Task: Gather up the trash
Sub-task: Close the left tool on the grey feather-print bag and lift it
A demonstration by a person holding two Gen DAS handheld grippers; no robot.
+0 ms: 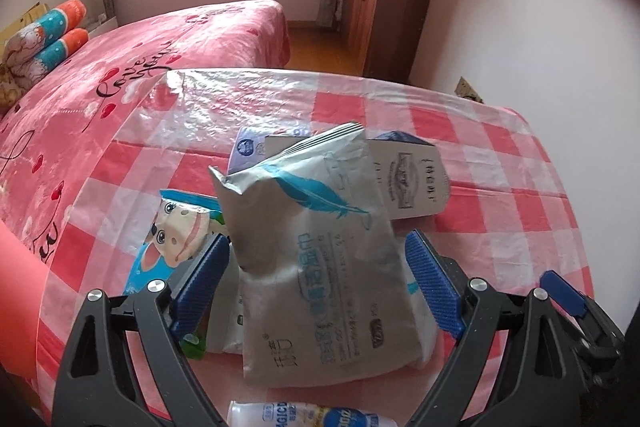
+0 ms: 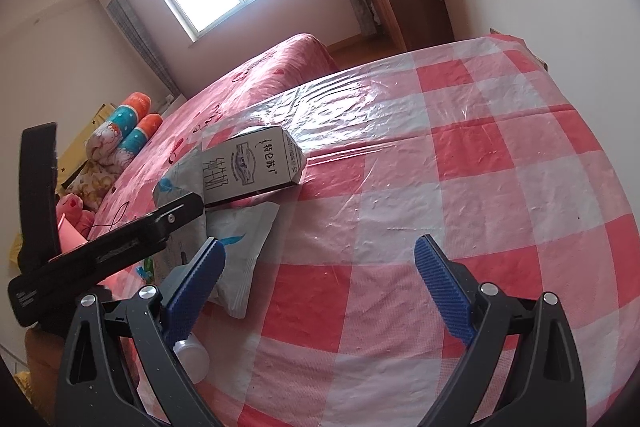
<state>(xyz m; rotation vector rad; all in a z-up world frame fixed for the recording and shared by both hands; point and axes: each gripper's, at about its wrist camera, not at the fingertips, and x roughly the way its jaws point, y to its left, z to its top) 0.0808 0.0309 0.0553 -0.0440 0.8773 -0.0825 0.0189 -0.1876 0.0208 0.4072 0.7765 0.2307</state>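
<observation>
Wipes pack [image 1: 320,267] on table [image 1: 500,187], carton [image 1: 412,179] seemingly behind.

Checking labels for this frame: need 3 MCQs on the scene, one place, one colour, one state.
1. Where is the grey feather pouch in the left wrist view?
A. between the left tool's fingers
B. on the bed
C. on the cabinet

2. What colour are the tablecloth's checks?
A. blue and white
B. red and white
C. green and yellow

3. How is the right tool?
A. shut on the carton
B. shut, holding nothing
C. open, holding nothing

A: the left tool straddles the pouch.
B: red and white squares show.
C: only cloth lies between its spread fingers.
</observation>
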